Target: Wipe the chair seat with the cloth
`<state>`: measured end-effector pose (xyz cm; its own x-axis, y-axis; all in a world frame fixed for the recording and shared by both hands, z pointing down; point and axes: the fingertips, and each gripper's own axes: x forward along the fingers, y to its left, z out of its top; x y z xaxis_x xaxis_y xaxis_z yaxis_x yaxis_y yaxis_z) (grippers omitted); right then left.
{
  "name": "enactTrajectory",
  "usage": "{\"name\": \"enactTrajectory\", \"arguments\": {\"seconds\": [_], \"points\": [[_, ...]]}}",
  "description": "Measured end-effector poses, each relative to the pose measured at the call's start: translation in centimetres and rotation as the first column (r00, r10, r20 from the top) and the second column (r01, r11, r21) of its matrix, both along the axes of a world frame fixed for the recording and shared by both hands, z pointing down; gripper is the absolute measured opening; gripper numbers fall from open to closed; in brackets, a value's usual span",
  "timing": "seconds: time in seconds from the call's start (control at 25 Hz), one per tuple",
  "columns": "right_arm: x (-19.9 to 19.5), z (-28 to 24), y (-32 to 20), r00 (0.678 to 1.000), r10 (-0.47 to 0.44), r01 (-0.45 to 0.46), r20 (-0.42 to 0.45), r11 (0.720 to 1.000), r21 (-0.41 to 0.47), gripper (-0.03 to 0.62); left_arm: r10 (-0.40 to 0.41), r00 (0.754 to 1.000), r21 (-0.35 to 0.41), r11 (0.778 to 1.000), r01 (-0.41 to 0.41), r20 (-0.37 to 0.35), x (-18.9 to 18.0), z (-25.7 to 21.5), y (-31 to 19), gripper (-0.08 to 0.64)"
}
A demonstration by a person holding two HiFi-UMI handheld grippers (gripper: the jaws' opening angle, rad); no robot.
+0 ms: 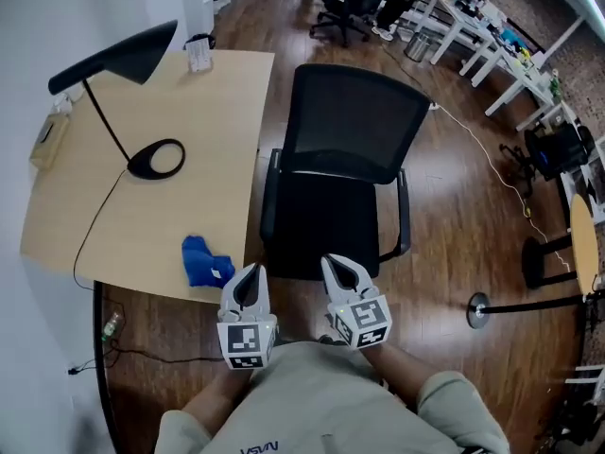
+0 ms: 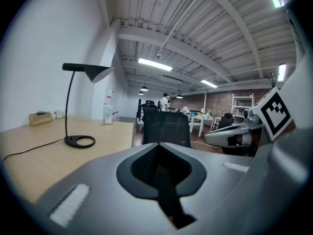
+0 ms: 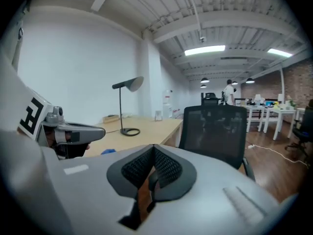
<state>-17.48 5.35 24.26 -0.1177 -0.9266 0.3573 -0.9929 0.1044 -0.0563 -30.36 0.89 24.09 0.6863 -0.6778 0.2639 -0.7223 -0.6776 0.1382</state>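
Lower middle of the head view: the left gripper (image 1: 248, 277) and right gripper (image 1: 338, 270) cover the front edge of the chair seat (image 1: 321, 225). Below them, the wearer's shirt (image 1: 321, 400) runs off the bottom edge. At far right, a round table (image 1: 585, 244) is sliced by the frame. In the right gripper view, at lower left, the blue cloth (image 3: 108, 151) is a mere sliver behind the gripper's body. The standing figure (image 3: 229, 89) deep in the room is too small to make out, as is the clutter on the white tables (image 1: 492, 26) in the head view's upper right.
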Motion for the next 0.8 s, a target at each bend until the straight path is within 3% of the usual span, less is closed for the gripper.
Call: {"name": "enactTrajectory", "arguments": {"seconds": [0.16, 0.44, 0.6, 0.8], "points": [[5.6, -4.7, 5.8, 0.992, 0.128, -0.129, 0.017, 0.987, 0.095, 0.002, 0.084, 0.996, 0.035, 0.996, -0.083, -0.033, 6.5, -3.8, 4.2, 0.005], [12.7, -8.8, 17.4, 0.976, 0.216, -0.216, 0.017, 0.961, 0.175, 0.002, 0.192, 0.980, 0.079, 0.979, -0.187, -0.050, 16.0, -7.9, 14.0, 0.005], [15.2, -8.6, 22.7, 0.977, 0.212, -0.215, 0.036, 0.960, 0.181, 0.002, 0.189, 0.982, 0.094, 0.978, -0.186, -0.023, 18.9, -8.0, 19.5, 0.005], [16.1, -7.4, 26.7, 0.990, 0.114, -0.126, 0.077, 0.976, 0.177, 0.002, 0.150, 0.988, 0.084, 0.985, -0.152, 0.033, 20.6, -6.7, 25.4, 0.005]]}}
